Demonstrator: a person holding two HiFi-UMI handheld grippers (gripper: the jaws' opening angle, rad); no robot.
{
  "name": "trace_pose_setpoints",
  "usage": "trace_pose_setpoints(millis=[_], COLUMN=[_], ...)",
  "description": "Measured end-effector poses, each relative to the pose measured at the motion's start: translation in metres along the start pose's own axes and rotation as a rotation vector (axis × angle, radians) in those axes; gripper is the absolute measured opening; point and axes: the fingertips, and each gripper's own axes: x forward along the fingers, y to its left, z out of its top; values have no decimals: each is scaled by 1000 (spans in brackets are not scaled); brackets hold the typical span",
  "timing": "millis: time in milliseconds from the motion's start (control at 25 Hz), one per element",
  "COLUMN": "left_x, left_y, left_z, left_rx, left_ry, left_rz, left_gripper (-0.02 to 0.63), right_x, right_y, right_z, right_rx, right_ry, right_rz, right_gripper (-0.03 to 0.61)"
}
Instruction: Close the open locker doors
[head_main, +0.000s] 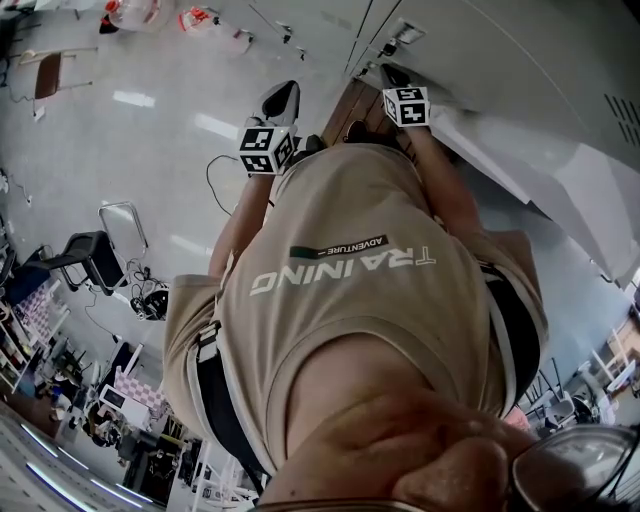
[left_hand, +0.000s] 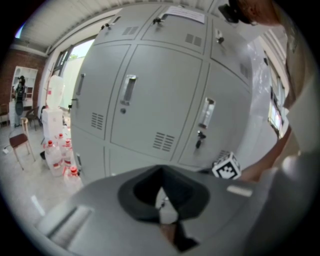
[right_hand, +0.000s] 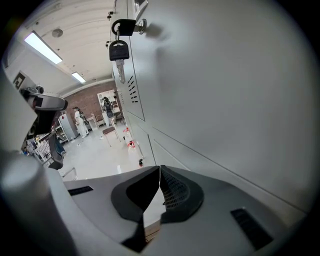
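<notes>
Where the grey locker door (right_hand: 225, 90) fills the right side of the right gripper view, a black-headed key (right_hand: 119, 55) hangs from its lock at the far upper left. The right gripper (right_hand: 159, 187) is close beside the panel, its jaws pressed together on nothing. The left gripper (left_hand: 163, 202) is further left and well apart from the locker bank (left_hand: 150, 100), and its jaws also meet with nothing between them. Every door it faces looks flush. Red-capped water bottles (left_hand: 57, 150) stand on the floor at the bank's left end, with a chair (left_hand: 17, 142) beyond them.
</notes>
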Motion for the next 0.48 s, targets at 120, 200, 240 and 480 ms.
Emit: trace_pose_setpoints(millis=[120, 200, 240, 480], left_x=[-1, -3, -4, -16], left_y=[0, -2, -2, -4], left_z=[-1, -1, -1, -9], left_rx=[2, 4, 6, 18], left_ry=[1, 2, 2, 2], left_rz=[-15, -26, -31, -63], left_gripper=[0, 0, 0, 0], right_x=[-4, -9, -12, -26], right_y=[4, 7, 9, 24], right_z=[-1, 1, 1, -3], right_rx=[6, 9, 11, 27], right_ry=[-1, -6, -10, -10], right_rz=[-1, -6, -9, -13], right_gripper=[15, 15, 15, 15])
